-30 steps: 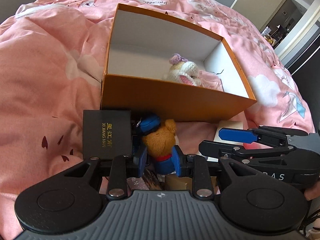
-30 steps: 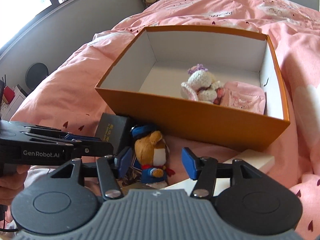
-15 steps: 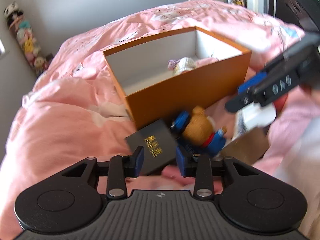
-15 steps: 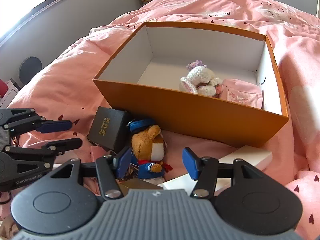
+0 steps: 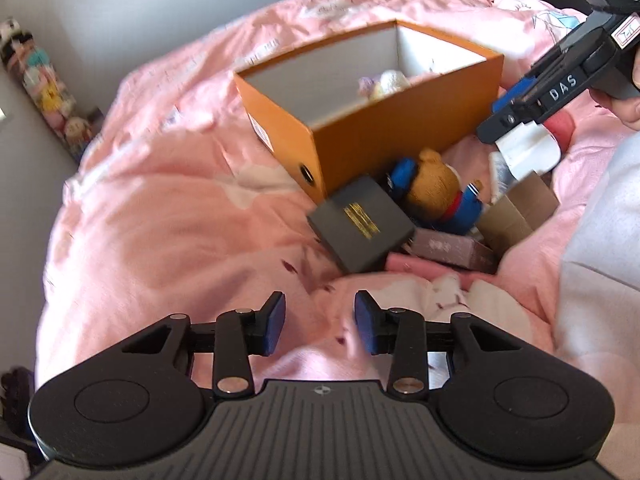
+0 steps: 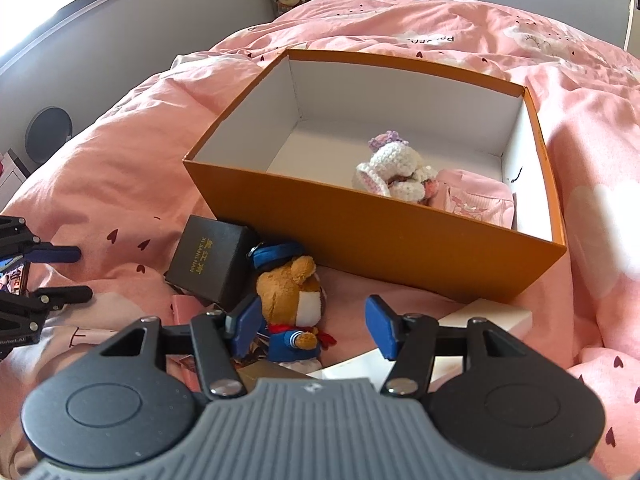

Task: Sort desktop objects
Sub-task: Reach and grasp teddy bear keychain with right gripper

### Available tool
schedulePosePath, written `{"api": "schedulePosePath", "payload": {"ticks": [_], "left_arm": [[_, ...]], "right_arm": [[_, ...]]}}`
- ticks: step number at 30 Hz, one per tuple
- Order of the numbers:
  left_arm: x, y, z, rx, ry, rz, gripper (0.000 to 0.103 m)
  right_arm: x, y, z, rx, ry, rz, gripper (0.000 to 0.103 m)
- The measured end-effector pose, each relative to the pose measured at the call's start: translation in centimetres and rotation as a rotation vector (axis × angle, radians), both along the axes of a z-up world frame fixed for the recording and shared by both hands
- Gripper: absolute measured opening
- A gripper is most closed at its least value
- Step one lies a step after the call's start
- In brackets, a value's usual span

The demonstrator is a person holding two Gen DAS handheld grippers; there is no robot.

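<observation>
Withdrawn since the earlier frame: left tongs [image 5: 319,329], now back from the pile, rolled, blue pads apart over bare pink quilt [image 5: 160,216], nothing between. Matte black gift box [image 6: 210,259], gold lettering, rigid, unsorted. Plush bear [image 6: 294,304], fuzzy, blue cap, unsorted; right tongs [image 6: 313,331] stand apart around it, not pressing. Orange cardboard box [image 6: 384,248], white-lined, holds crocheted bunny [image 6: 394,172] and pink pouch [image 6: 476,200]: two done, several left

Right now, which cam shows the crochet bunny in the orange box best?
Right wrist. It looks down into the orange box, so the crochet bunny shows sharp and almost whole, beside a pink pouch. In the left wrist view the bunny is only a blurred top peeking over the box wall.
</observation>
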State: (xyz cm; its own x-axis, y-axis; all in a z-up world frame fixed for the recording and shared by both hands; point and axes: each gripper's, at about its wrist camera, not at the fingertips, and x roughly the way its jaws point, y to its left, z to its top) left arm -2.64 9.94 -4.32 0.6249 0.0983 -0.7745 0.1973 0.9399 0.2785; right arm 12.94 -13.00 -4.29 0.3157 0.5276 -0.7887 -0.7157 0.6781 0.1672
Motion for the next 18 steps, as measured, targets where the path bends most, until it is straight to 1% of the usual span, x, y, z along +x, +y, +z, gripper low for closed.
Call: {"api": "schedulePosePath", "payload": {"ticks": [2,3,5,8,10,14,18], "left_arm": [[0.2,0.1,0.9,-0.018,-0.030,0.020,0.046],[0.4,0.1,1.3,-0.035,-0.036,0.023,0.051],[0.7,0.0,1.7,-0.054,-0.040,0.017,0.051],[1.3,0.0,1.8,-0.090,-0.024,0.018,0.051],[1.7,0.0,1.7,-0.109,-0.014,0.018,0.051],[2.4,-0.6,1.5,-0.116,0.002,-0.016,0.051],[3.1,-1.0,1.2,-0.152,0.028,-0.042,0.051]], "right_arm": [[0.2,0.0,-0.2,-0.006,0.008,-0.004,0.061],[0.4,0.0,-0.3,-0.007,0.013,-0.004,0.061],[0.6,0.1,-0.6,-0.011,0.026,0.000,0.061],[1.0,0.5,-1.1,-0.019,0.042,0.025,0.061],[1.3,1.1,-1.6,-0.030,0.055,0.063,0.060],[2.1,2.5,-2.8,-0.054,0.086,0.127,0.059],[2.7,4.0,-4.3,-0.077,0.109,0.173,0.058]]}}
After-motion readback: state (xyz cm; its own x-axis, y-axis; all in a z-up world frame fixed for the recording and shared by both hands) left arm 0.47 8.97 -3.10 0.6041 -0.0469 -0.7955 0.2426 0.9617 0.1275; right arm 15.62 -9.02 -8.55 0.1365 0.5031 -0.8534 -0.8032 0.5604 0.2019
